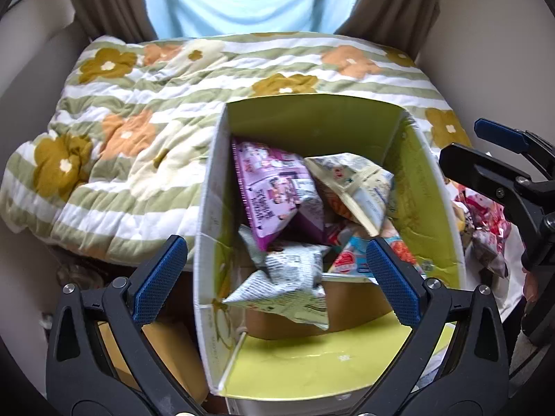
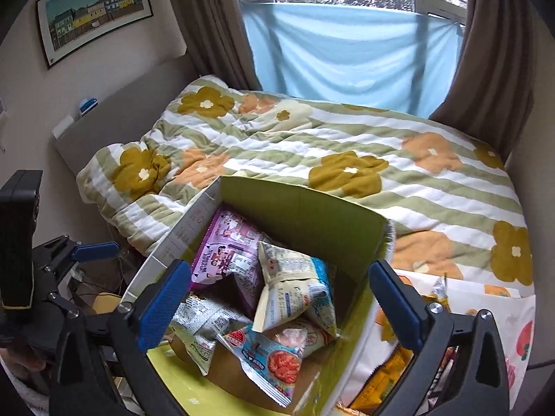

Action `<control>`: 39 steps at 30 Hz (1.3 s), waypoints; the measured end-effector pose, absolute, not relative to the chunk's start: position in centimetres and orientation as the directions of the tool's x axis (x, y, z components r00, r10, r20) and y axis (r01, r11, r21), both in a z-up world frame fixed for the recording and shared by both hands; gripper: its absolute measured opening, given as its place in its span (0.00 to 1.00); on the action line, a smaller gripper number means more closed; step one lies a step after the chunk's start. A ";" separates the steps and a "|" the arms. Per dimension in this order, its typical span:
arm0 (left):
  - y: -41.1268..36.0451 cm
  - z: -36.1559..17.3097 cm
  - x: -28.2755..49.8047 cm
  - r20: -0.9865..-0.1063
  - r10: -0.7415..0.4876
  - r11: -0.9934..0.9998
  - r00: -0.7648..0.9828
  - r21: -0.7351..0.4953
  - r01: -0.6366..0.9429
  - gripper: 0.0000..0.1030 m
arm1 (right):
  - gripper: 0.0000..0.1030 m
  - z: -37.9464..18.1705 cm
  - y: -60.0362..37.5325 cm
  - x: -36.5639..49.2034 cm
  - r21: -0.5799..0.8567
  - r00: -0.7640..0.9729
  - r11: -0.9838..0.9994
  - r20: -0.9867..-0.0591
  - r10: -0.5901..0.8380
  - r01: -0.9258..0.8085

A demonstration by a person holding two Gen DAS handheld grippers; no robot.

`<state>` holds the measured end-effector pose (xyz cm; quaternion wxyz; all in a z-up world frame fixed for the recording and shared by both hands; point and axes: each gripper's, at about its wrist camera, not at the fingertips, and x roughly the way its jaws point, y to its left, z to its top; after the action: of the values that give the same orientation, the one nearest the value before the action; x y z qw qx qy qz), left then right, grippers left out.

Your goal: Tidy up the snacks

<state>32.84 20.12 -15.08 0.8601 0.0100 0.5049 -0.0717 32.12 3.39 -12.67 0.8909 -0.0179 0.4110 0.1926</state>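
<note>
yellow packet (image 2: 383, 379) half hidden, box (image 1: 347, 371) base cropped

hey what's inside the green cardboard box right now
Inside the box: a purple packet, a cream-and-blue packet, a silver printed packet and a blue packet. Anything beneath them is covered.

print on snack packets (image 2: 295, 277), none legible

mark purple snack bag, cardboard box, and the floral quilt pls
purple snack bag (image 1: 274, 187): left wrist view, on its printed front face.
cardboard box (image 1: 312, 121): left wrist view, on the bare green inner far wall.
floral quilt (image 2: 347, 173): right wrist view, on a mustard flower near the box.
</note>
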 end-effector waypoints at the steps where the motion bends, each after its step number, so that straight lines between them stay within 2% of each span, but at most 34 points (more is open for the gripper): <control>1: 19.6 -14.8 32.7 -0.867 -0.125 0.987 0.483 -0.059 0.149 0.99 | 0.99 -12.4 3.0 31.8 0.122 0.597 0.931 -0.737 0.318 -0.345; 11: 11.9 -11.9 29.0 -0.837 -0.179 0.965 0.518 -0.047 0.259 0.99 | 0.99 -8.7 -5.2 25.6 0.118 0.697 0.971 -0.678 0.232 -0.209; 21: -0.3 -11.2 23.6 -0.828 -0.232 0.958 0.511 -0.104 0.267 0.99 | 0.99 -8.2 -17.8 17.0 0.086 0.703 0.990 -0.697 0.142 -0.115; 31: -10.6 -13.9 21.1 -0.875 -0.235 0.957 0.423 -0.133 0.256 0.99 | 0.99 -12.4 -26.3 11.4 0.110 0.650 0.991 -0.749 0.131 -0.072; 39: -15.0 -19.8 23.8 -0.919 -0.265 0.943 0.292 -0.184 0.277 0.99 | 0.99 -19.3 -28.7 11.1 0.171 0.565 0.985 -0.815 0.126 0.027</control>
<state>23.77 -14.98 -19.80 0.8037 0.0053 0.5707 -0.1685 11.14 -28.75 -19.31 0.8808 0.0822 0.4655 0.0279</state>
